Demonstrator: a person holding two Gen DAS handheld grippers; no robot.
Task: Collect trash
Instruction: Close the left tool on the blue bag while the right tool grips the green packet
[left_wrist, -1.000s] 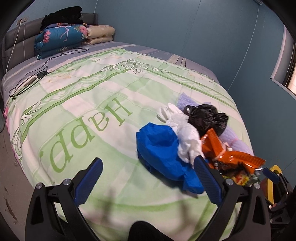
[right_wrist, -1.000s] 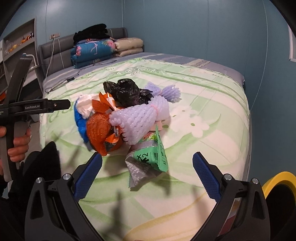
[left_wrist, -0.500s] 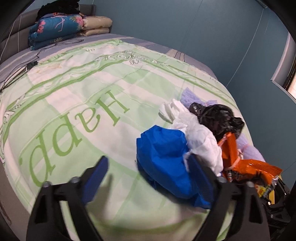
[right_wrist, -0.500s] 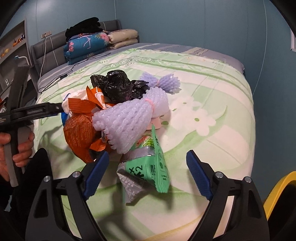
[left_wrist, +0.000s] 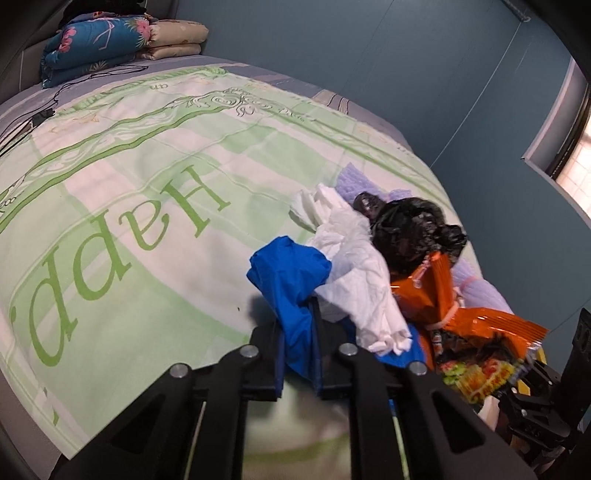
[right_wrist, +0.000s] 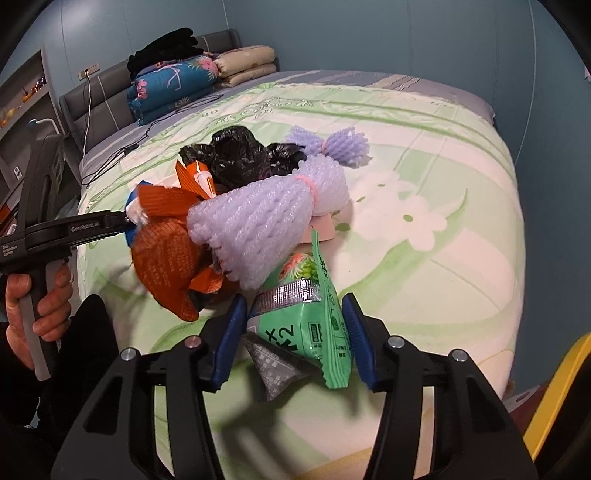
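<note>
While nearly all of the trash lay heaped on the bed (left_wrist: 147, 192), the collecting looked barely begun: nothing showed inside a bin, and only a yellow rim (right_wrist: 554, 387) right of the right fingers hinted at where the rubbish might go.

In the left wrist view the left gripper (left_wrist: 299, 354) was clenched on a blue plastic bag (left_wrist: 291, 280), its fingers drawn close together with a fold of the blue film pinched between them. Just beyond and right of those fingers lay crumpled white tissue (left_wrist: 354, 258), a black plastic bag (left_wrist: 410, 229) farther out, and an orange snack wrapper (left_wrist: 476, 325) to the right.

In the right wrist view the right gripper (right_wrist: 293, 336) stood about half open, its fingers flanking a green snack packet (right_wrist: 317, 332). The right pad seemed to touch the packet's edge, while a sliver of gap showed on the left, so I judged the grasp closing, not firm. Ahead of these fingers sat a lilac foam fruit net (right_wrist: 266, 225), an orange mesh bag (right_wrist: 166, 258) to the left, and a second foam net (right_wrist: 332, 144) farther off. Both pieces, and the whole heap, were still to be carried away.
</note>
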